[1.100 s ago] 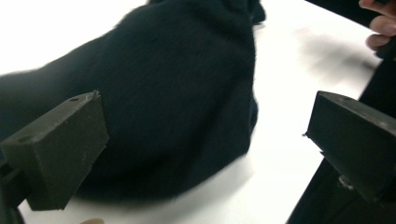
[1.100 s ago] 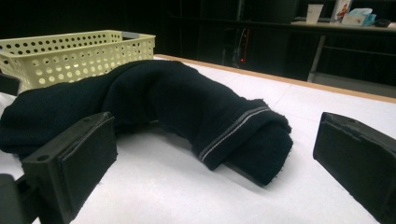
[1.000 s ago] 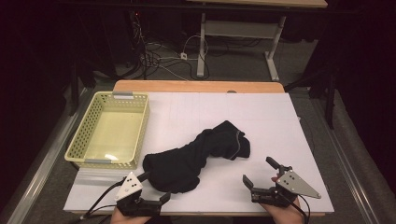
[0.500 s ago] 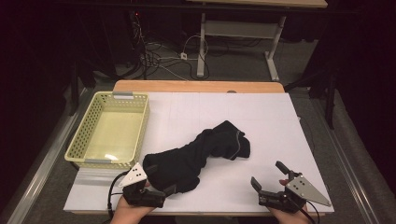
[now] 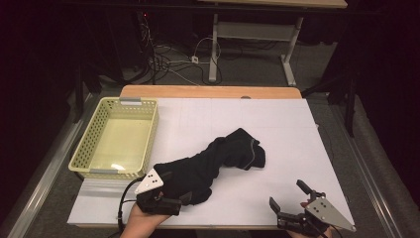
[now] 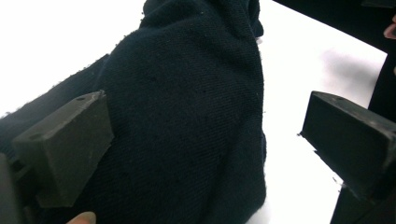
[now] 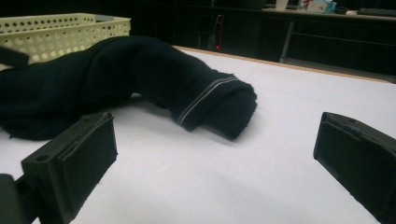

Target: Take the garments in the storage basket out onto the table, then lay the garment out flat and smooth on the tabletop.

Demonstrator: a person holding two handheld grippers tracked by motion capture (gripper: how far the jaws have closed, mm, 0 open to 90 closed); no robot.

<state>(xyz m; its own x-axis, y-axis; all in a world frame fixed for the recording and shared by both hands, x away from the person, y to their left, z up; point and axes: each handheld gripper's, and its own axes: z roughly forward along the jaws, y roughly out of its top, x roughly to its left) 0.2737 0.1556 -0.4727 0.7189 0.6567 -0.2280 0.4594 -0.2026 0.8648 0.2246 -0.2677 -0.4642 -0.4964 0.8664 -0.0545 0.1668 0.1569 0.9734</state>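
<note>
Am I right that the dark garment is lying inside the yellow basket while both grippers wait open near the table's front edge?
Not quite: the high view shows the dark garment on the white table, beside the yellow basket. The left gripper and right gripper are indeed open.

We see a crumpled black knitted cloth garment [image 5: 213,161], matt and fine-ribbed, with a slightly fuzzy edge and a thin pale stripe at its cuff; it lies on a smooth white matt sheet [image 5: 277,129] over a pale wooden tabletop [image 5: 208,91]; the pale yellow perforated plastic basket [image 5: 84,148] has a faint sheen; the left gripper [image 6: 205,140] and the right gripper [image 7: 215,172] show dull black jaws of matt plastic, faced with rubbery pads.
</note>
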